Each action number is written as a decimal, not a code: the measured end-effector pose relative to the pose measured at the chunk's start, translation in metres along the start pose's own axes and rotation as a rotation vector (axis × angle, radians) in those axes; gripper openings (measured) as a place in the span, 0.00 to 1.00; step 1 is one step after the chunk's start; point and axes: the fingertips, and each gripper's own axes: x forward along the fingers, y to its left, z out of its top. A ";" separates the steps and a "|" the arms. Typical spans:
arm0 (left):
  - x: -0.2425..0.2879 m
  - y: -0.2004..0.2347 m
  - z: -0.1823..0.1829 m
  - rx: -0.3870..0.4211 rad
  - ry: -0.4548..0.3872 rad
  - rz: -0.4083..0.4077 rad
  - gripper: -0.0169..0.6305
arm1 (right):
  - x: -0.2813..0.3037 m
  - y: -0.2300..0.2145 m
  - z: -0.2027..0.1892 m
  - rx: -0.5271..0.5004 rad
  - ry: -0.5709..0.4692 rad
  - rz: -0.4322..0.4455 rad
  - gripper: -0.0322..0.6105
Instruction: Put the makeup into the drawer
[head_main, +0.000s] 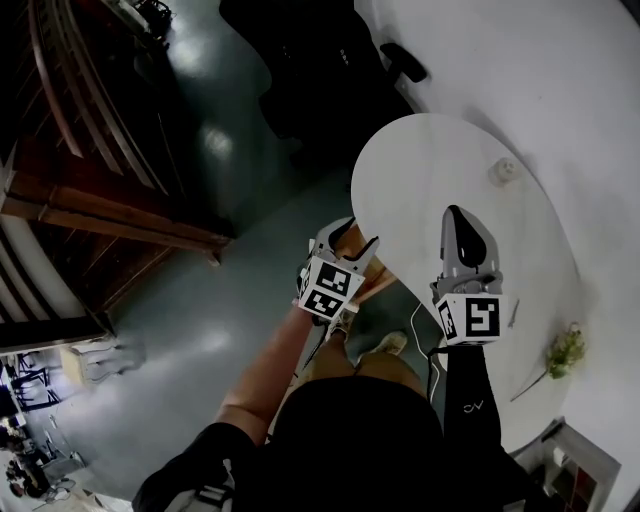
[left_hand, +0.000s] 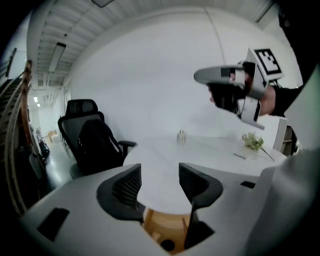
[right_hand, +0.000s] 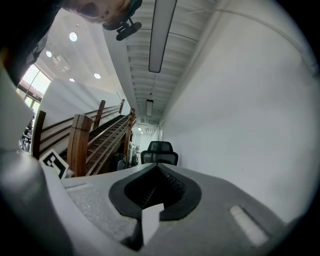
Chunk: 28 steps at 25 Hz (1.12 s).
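Drawer (left_hand: 156, 223) mostly hidden behind left hand-held gripper (left_hand: 159, 172); distant jar (left_hand: 181, 136) indistinct.

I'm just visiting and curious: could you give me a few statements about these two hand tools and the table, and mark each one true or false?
1. The left gripper has its jaws apart with nothing between them. True.
2. The right gripper holds the small jar. False: its jaws are together and empty, and the small jar stands on the white table.
3. A flower sprig lies on the white table. True.
4. The office chair is red. False: it is black.
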 end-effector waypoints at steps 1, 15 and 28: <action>-0.005 0.002 0.025 0.016 -0.054 0.004 0.38 | 0.000 -0.001 0.002 -0.002 -0.005 -0.001 0.06; -0.051 -0.037 0.190 0.159 -0.402 -0.063 0.38 | -0.027 -0.023 0.034 -0.043 -0.050 -0.094 0.06; -0.010 -0.197 0.240 0.253 -0.458 -0.378 0.38 | -0.168 -0.129 0.041 -0.056 -0.030 -0.442 0.06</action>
